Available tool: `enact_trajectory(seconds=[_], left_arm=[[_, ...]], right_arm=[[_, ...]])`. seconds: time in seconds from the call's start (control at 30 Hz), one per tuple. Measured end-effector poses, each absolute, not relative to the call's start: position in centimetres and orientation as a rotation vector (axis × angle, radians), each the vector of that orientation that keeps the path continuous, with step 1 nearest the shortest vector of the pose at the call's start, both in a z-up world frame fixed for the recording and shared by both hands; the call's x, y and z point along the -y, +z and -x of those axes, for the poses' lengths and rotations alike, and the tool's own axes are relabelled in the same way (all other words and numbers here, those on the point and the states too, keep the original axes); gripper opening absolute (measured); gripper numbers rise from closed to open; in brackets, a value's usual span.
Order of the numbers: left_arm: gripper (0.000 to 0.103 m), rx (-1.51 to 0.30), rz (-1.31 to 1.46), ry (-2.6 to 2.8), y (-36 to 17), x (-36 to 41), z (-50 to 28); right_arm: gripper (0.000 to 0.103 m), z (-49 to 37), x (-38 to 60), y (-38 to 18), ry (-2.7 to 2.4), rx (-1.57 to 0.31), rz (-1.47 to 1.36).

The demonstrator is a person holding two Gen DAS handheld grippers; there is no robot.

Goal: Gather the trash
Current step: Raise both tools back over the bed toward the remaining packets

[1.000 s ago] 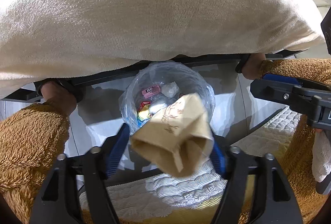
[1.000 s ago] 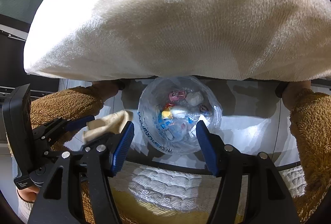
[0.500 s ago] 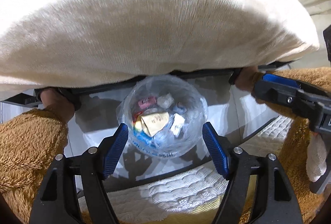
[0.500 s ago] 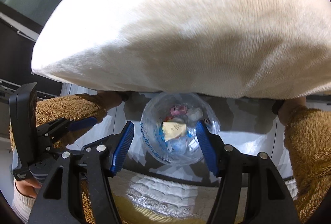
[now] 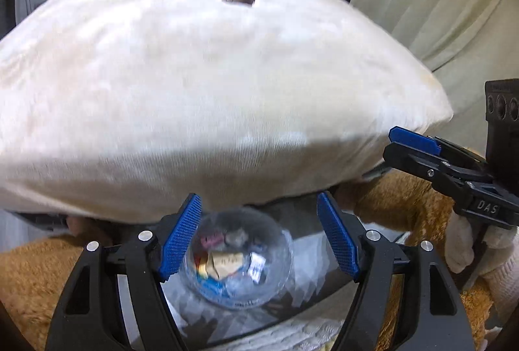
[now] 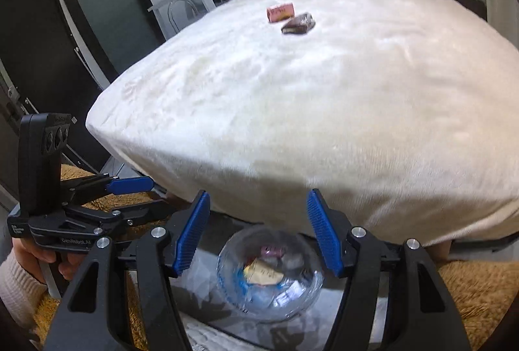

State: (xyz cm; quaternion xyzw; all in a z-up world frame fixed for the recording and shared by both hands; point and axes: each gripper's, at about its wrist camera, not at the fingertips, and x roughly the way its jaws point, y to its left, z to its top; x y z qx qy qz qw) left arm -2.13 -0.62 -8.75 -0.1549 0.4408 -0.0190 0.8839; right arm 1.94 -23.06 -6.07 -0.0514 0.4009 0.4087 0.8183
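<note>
Clear plastic trash bag (image 6: 269, 279) below the bed's edge is being shown holding several scraps, while two wrappers (image 6: 290, 17) are still lying on the cream blanket (image 6: 324, 111), both the left gripper (image 5: 259, 237) and the right gripper (image 6: 258, 232) being held apart and empty.

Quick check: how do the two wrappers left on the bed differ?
The pink wrapper is light and roll-shaped; the brown wrapper is dark, flatter, with a pale edge. The pink wrapper lies farther from the grippers, the brown wrapper nearer. Both rest side by side on the cream blanket, uncollected.
</note>
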Motion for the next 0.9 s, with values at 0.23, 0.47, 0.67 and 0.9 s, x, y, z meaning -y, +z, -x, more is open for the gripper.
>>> enact_trajectory(seconds=[0.23,0.47,0.67,0.9], left_arm=[[0.075,-0.765,0.306,-0.016,-5.0,-2.1,0.7],[0.084,-0.685,0.295,-0.023,-2.5,-5.2,-2.4],[0.086,-0.643,0.320,-0.042,-1.3,-8.0,-4.6],[0.096,-0.644,0.273,-0.052,-1.2,-10.1,-7.9]], right_arm=[[0.068,-5.4,22.0,-3.0,0.862,-0.742,0.126],[0.074,-9.7,18.2,-1.9,0.871,-0.667,0.214],[0.075,-13.0,15.0,-1.8,0.906,-0.639,0.286],[0.084,-17.6,11.8,-3.6,0.937,-0.689,0.377]])
